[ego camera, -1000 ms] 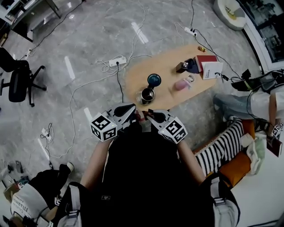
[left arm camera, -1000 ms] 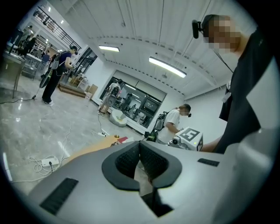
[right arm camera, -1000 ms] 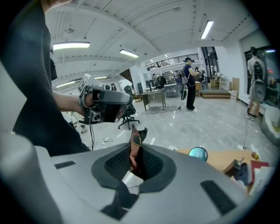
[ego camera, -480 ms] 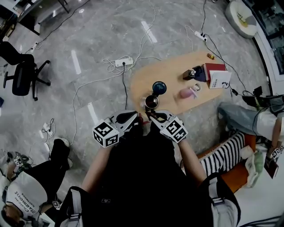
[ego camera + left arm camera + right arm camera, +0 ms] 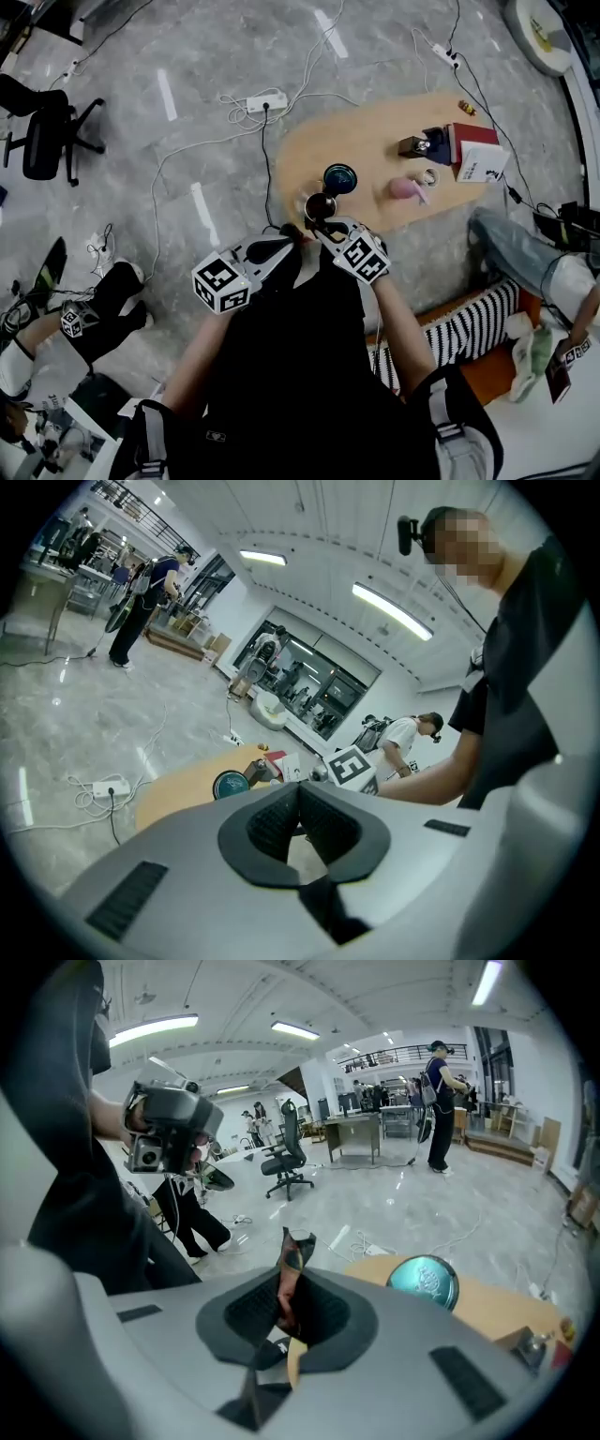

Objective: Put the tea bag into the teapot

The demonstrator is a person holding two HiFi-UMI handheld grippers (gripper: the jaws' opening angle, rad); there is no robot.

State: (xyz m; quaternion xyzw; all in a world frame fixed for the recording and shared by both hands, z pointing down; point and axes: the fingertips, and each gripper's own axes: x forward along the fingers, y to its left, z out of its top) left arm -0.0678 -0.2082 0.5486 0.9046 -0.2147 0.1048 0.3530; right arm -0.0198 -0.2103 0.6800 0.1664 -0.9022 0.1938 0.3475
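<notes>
Pads [image 5: 246,1309] of the right gripper [image 5: 291,1283] pinch the tea bag [image 5: 294,1249] upright, probably so it can drop straight in, while the left gripper [image 5: 300,794], jaws together and empty, hangs beside it, short of the open teapot [image 5: 320,204] at the table's [image 5: 375,141] near edge.

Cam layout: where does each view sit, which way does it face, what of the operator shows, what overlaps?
Head view: on head, steeply down at table; torso, arms, left tool, right tool show.
Left gripper view: on left tool, across table toward right tool; arm, torso show.
Right gripper view: on right tool, along jaws gripping tea bag; left tool, torso show.
Shared: teal lid, all three.
</notes>
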